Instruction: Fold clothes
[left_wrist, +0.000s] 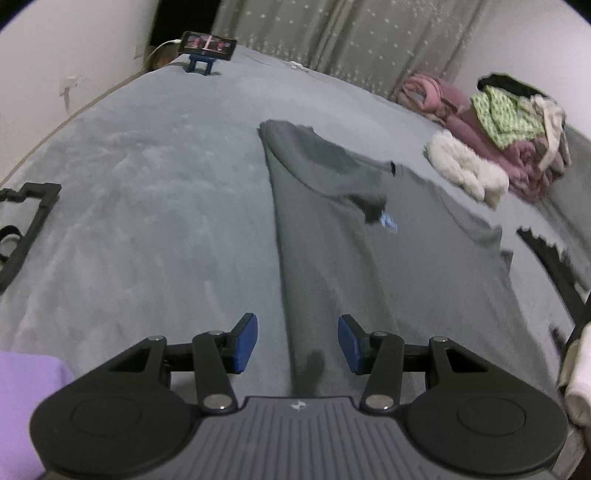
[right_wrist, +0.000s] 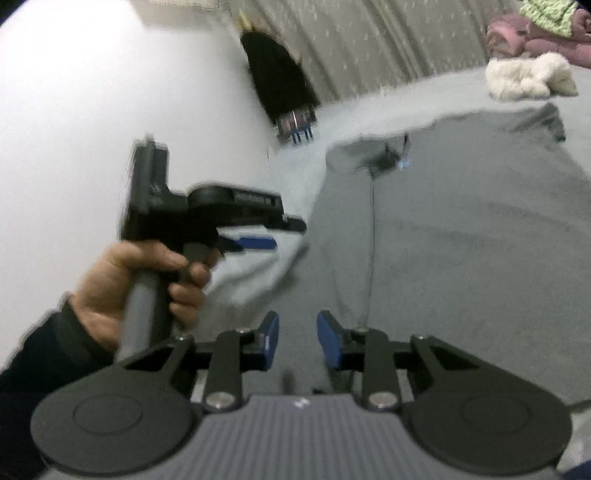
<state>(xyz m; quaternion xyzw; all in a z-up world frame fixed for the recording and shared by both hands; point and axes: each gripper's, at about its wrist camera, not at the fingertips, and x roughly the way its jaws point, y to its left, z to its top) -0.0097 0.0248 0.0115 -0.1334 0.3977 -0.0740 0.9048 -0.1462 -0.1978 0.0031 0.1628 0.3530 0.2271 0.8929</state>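
Observation:
A dark grey shirt (left_wrist: 369, 258) lies spread on the lighter grey bed cover, one side folded over, a small blue logo (left_wrist: 389, 221) showing. My left gripper (left_wrist: 297, 343) hovers open above the shirt's near left edge, holding nothing. In the right wrist view the same shirt (right_wrist: 461, 236) fills the right half. My right gripper (right_wrist: 297, 339) is open over the shirt's near edge, empty. The left gripper (right_wrist: 255, 236) also appears there, held by a hand (right_wrist: 147, 284) in a dark sleeve, to the left above the cover.
A pile of pink, green and white clothes (left_wrist: 498, 133) sits at the far right, with a fluffy white item (left_wrist: 465, 170) in front. A phone on a blue stand (left_wrist: 207, 46) stands at the bed's far end. A lilac cloth (left_wrist: 26, 398) lies near left. Curtains hang behind.

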